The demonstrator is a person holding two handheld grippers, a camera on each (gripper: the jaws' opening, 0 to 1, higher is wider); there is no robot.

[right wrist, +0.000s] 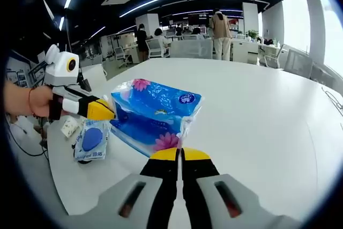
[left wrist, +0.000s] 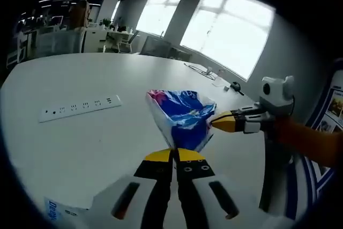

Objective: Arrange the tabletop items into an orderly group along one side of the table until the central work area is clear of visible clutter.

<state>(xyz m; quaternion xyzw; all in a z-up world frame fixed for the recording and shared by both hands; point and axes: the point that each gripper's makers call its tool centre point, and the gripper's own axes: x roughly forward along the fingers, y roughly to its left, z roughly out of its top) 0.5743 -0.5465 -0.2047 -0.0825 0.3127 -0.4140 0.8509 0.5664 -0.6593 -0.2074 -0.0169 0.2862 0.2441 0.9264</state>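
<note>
Glossy crinkled plastic tissue pack (right wrist: 155,115) on a smooth matt white table (right wrist: 257,127).

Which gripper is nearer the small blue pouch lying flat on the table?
Left. The left gripper grips the blue tissue pack just above the small blue pouch; the right gripper clamps the pack's far edge.

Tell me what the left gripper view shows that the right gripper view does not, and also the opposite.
In the left gripper view alone: a white power strip lying on the table, large windows behind, and cables near the far edge.

In the right gripper view alone: a small blue-and-white packet lying flat on the table near its edge, and people standing in the office behind.

In both: the blue tissue pack, pinched at opposite ends by the left gripper and the right gripper, both shut on its wrapper.
</note>
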